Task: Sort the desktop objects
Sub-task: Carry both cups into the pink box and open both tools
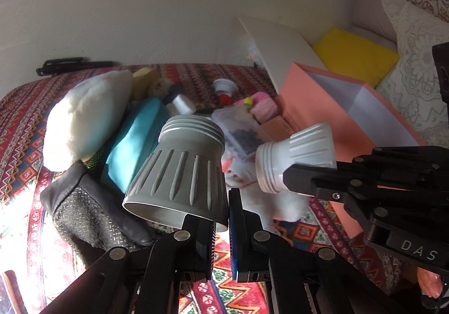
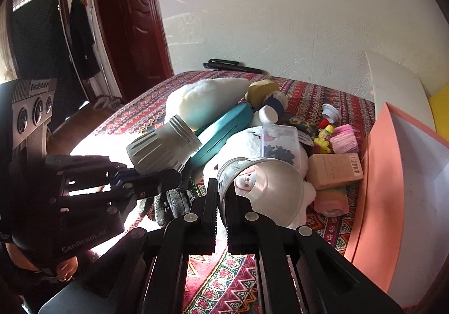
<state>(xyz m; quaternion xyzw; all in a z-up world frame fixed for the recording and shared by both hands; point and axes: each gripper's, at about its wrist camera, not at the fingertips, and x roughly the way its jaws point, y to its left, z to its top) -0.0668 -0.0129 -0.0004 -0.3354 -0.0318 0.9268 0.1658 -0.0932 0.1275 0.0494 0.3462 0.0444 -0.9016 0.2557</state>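
My left gripper is shut on the rim of a grey ribbed cup, held tilted above the patterned cloth. In the right wrist view that cup and the left gripper come in from the left. My right gripper is shut on the rim of a white ribbed cup, whose hollow inside faces the camera. In the left wrist view the white cup is held sideways by the right gripper, next to the open pink box.
Piled on the cloth are a white plush cushion, a teal case, a black pouch, a clear plastic box, a beige carton, a pink sponge and a white bottle. Black pens lie by the wall.
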